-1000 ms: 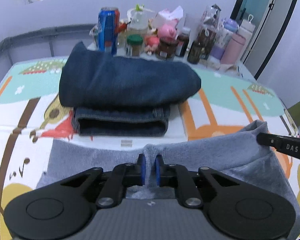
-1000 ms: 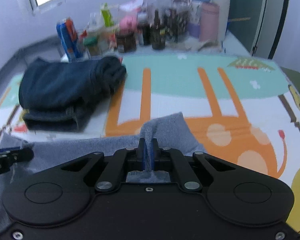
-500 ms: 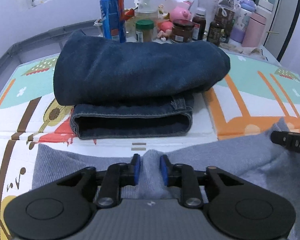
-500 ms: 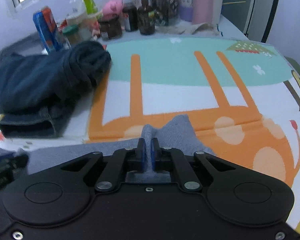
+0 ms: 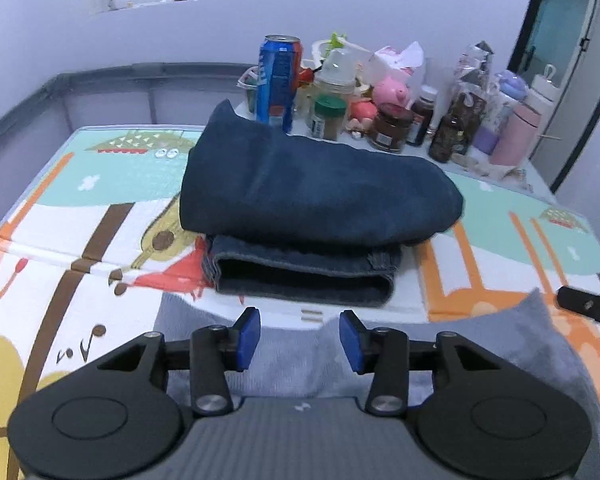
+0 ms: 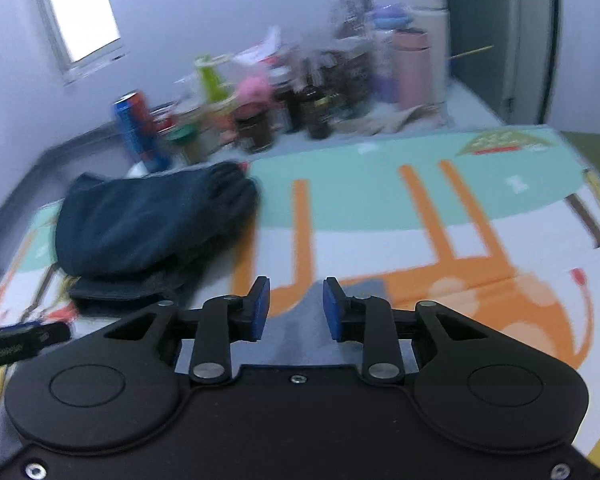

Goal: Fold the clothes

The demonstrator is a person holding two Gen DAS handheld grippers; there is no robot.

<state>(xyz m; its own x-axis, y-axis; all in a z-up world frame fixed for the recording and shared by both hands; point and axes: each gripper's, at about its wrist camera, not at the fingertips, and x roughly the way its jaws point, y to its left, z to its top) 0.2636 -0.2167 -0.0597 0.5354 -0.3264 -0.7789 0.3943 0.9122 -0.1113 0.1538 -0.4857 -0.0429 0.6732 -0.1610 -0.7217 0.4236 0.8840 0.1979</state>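
We have just been opening both tongs: the left gripper (image 5: 299, 338) and the right gripper (image 6: 296, 307) now stand spread, blue pads clear of the grey garment (image 5: 512, 344), which lies released on the mat (image 5: 100, 200), near the folded jeans (image 5: 312, 200). We judge this fold laid down.
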